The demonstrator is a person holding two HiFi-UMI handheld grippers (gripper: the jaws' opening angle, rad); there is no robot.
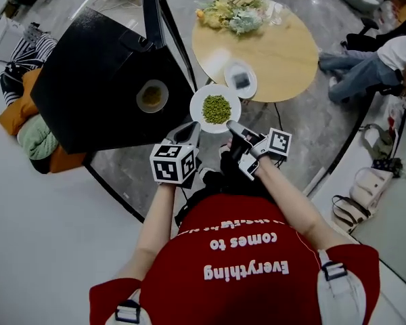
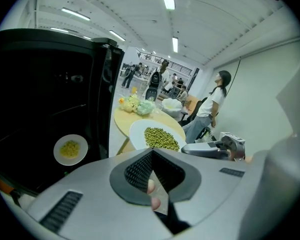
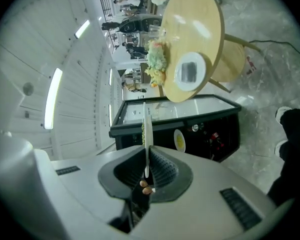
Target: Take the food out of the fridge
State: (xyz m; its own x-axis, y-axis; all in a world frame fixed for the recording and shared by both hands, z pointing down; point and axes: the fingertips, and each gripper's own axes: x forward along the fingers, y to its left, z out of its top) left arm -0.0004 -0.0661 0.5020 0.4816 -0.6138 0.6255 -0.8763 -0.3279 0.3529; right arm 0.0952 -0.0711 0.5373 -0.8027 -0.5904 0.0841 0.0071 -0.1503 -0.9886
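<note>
A white plate of green peas hangs in the air between the open black fridge and the round wooden table. My right gripper is shut on the plate's near rim. In the right gripper view the plate stands edge-on between the pads. My left gripper sits just left of the plate, shut and holding nothing. The left gripper view shows the peas just past the left gripper. A small plate of yellow food rests inside the fridge.
On the table are a plate with something dark and a bunch of flowers. A person sits at the right, with bags on the floor. Cushions or clothes lie left of the fridge.
</note>
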